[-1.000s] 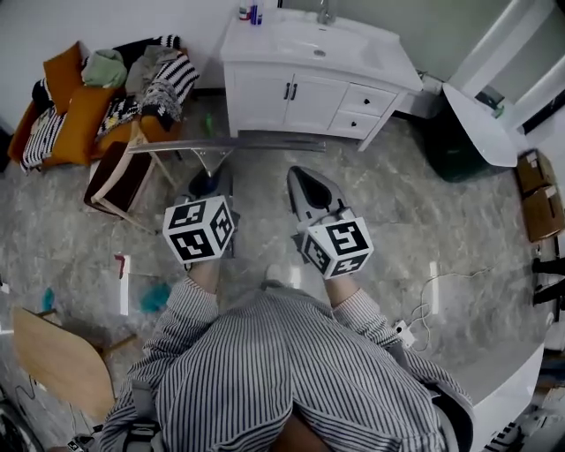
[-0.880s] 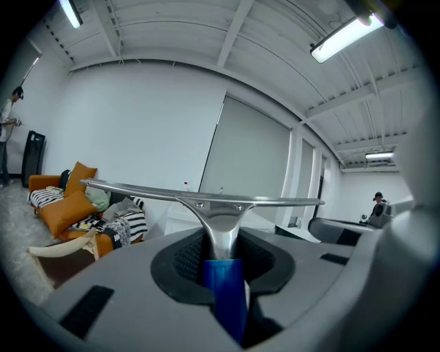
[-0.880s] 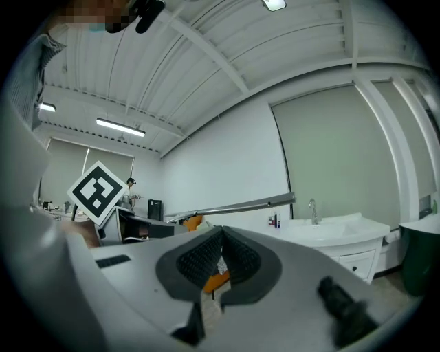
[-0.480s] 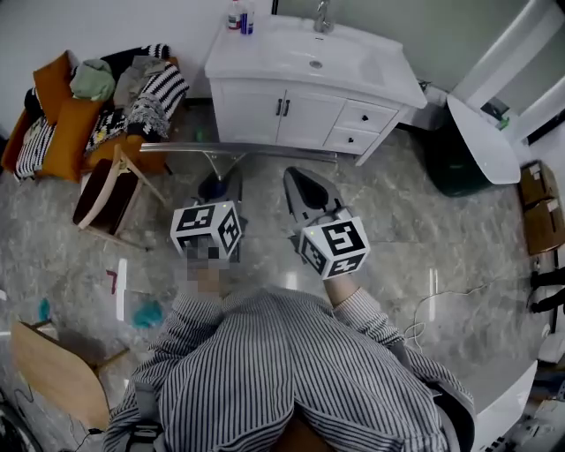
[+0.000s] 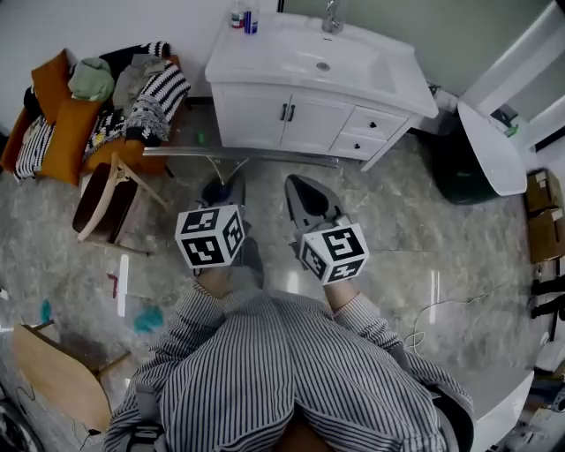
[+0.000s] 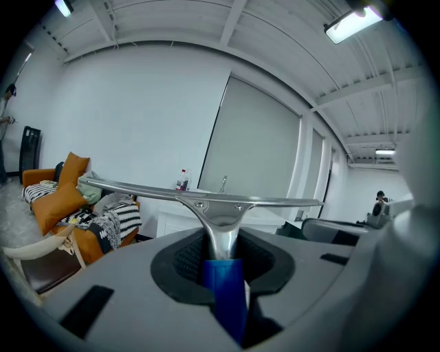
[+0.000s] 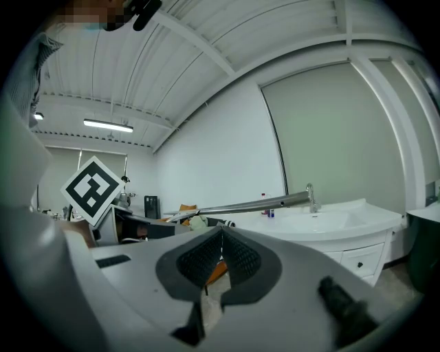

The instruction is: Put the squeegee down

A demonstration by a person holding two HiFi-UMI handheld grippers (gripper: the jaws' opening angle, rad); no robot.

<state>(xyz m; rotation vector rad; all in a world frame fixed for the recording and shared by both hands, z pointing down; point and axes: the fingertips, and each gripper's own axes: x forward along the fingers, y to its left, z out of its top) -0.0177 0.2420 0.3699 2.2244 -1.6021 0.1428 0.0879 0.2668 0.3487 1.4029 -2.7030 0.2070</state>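
In the head view the squeegee [image 5: 238,153] shows as a long metal blade held level, just in front of the white vanity [image 5: 265,110]. My left gripper [image 5: 222,189] is shut on its blue handle [image 6: 224,289]; the blade [image 6: 206,197] spans the left gripper view above the jaws. My right gripper [image 5: 301,187] hangs beside it to the right. Its jaws [image 7: 220,237] meet at the tip with nothing between them. The blade [image 7: 240,205] also crosses the right gripper view.
The vanity carries a sink [image 5: 322,62] and bottles [image 5: 243,16] against the back wall. An orange sofa piled with clothes [image 5: 97,88] and a wooden chair [image 5: 110,190] stand to the left. A dark bin [image 5: 459,163] sits right, and a wooden stool [image 5: 53,362] near left.
The person has stepped toward the vanity, carrying both grippers along. The squeegee stays in the left gripper's hold and now sits closer to the cabinet front.
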